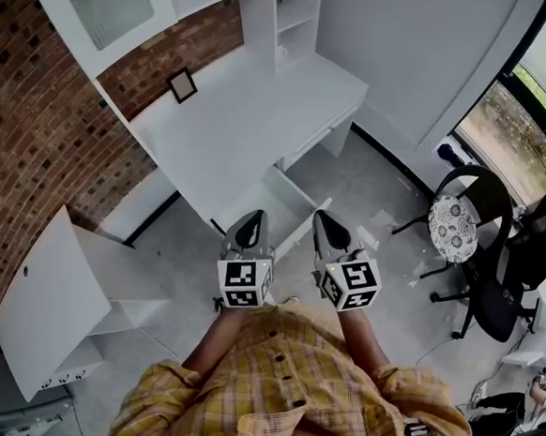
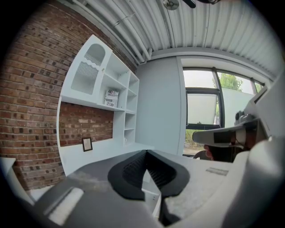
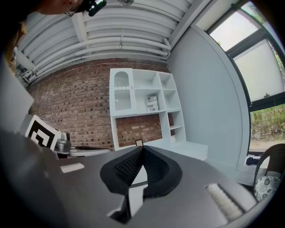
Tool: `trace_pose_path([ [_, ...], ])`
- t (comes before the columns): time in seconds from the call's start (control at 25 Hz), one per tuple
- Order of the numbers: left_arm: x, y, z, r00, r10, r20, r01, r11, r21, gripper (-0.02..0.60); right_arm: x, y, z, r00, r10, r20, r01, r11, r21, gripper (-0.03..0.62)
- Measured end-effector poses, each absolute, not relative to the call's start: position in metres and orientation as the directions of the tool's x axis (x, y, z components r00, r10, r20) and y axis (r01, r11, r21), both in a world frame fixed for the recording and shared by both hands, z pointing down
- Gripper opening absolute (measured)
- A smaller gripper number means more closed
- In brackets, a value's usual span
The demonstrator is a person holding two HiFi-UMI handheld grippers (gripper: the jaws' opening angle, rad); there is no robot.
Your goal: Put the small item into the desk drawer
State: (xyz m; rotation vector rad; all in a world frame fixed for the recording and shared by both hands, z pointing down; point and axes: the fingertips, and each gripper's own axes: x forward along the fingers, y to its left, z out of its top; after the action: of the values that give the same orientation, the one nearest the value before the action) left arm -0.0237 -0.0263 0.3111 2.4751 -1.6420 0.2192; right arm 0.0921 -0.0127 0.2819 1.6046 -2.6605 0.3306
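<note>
**Desk drawer** (image 1: pixel 276 195): one, white, standing pulled out under the front edge of the white desk (image 1: pixel 246 111). The grippers are partly covering it, and what is lying inside cannot be told.

**Small framed picture** (image 1: pixel 182 84): one, dark-framed, standing on the desktop against the brick wall (image 1: pixel 22 138), well apart from the drawer. Whether it is the task's item cannot be told.

**Grippers:** two. The left gripper (image 1: pixel 248 226) and right gripper (image 1: pixel 325 222) are hovering side by side just before the drawer, each clenching its jaws on nothing.

**Chairs:** two in the head view, a cushioned chair (image 1: pixel 457 226) and a black office chair (image 1: pixel 504 279). The right gripper view is showing only the cushioned one.

**Booklet** (image 2: pixel 111 98): one, standing on the shelf unit (image 2: pixel 111 84). Both gripper views are showing it; the head view is not.
</note>
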Motion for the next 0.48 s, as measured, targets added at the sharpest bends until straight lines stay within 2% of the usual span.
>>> trace_pose_path([
  [0.48,-0.0167,-0.0287,0.3004,0.389,-0.905,0.172,-0.921,-0.389,0.039,0.003,0.1004,-0.0203,0.2782,-0.480,-0.872,0.097,-0.870,0.459,-0.180,-0.002],
])
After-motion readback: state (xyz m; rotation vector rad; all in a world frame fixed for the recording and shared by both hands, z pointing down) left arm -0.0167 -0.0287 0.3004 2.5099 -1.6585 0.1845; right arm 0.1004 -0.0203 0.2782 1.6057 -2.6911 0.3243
